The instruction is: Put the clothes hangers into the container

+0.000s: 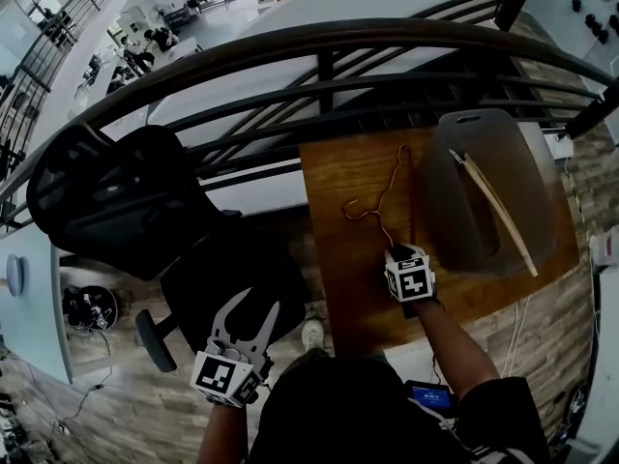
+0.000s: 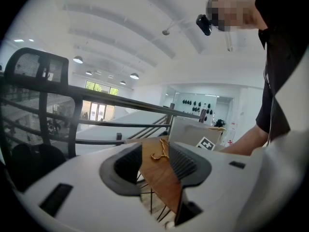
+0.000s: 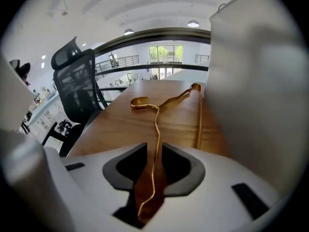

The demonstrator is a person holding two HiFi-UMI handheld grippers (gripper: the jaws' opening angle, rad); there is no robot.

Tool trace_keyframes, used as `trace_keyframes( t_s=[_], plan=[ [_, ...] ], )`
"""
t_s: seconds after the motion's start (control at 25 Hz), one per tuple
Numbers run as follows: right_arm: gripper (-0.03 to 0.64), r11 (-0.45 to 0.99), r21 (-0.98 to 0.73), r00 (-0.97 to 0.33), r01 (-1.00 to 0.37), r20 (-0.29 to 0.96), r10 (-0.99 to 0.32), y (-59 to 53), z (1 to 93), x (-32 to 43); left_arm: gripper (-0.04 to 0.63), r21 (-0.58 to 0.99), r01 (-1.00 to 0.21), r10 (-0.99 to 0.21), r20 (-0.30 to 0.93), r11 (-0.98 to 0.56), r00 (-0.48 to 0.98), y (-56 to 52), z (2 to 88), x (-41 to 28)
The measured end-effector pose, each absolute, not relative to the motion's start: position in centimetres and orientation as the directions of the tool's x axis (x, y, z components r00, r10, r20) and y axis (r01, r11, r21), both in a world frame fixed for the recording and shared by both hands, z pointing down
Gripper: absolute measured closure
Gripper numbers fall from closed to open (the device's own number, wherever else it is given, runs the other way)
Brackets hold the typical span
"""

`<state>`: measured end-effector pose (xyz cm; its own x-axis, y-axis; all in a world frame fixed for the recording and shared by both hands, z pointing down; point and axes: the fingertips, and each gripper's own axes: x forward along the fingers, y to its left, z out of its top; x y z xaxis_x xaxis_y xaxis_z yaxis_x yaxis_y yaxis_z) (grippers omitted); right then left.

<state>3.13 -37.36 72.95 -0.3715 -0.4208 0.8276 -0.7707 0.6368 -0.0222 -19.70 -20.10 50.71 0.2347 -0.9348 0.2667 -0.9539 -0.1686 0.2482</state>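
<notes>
A mezzanine edge with a dark railing [image 1: 329,42] and an open hall below; against the railing stands a wooden worktop [image 1: 334,259]; a black office chair [image 1: 116,196] sits to its left. On the worktop lies a gold wire hanger [image 1: 382,196], just beside the left wall of the grey translucent container [image 1: 488,116], which already holds a wooden hanger [image 1: 498,211]. The wire hanger's long axis runs away from the person, roughly along the container's wall, with its hook curling off to the left. The right gripper [image 3: 155,161] is tilted down over the near end; its fingers are spread a little and the wire runs straight between them, with a gap showing on each side, so nothing is pinched yet. The left gripper [image 1: 253,309] hangs low and well off the worktop, fingers [image 2: 186,161] apart around nothing; the right hand is plainly the nearer, and the container lies to its right.
</notes>
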Motion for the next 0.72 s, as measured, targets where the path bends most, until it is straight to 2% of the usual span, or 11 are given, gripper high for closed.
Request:
trace_keyframes(
  t_s=[0.36,0.48,0.72],
  plan=[
    [0.540,0.624,-0.026,-0.355,-0.781,0.841,-0.409,-37.1,73.9,3.1,0.419,0.250,-0.951,-0.926,0.280,-0.183,0.252,-19.9,51.7,-20.6],
    [0.592,0.636,-0.027,-0.358,-0.771,0.845,-0.398,-36.9,74.0,2.9,0.420,0.259,-0.946,-0.923,0.278,-0.195,0.266,-20.1,51.8,-20.3],
    [0.607,0.631,-0.057,-0.385,-0.774,0.833,-0.396,-35.6,73.4,1.2,0.420,0.264,-0.937,-0.914,0.276,-0.227,0.299,-19.6,52.1,-20.9]
  ],
)
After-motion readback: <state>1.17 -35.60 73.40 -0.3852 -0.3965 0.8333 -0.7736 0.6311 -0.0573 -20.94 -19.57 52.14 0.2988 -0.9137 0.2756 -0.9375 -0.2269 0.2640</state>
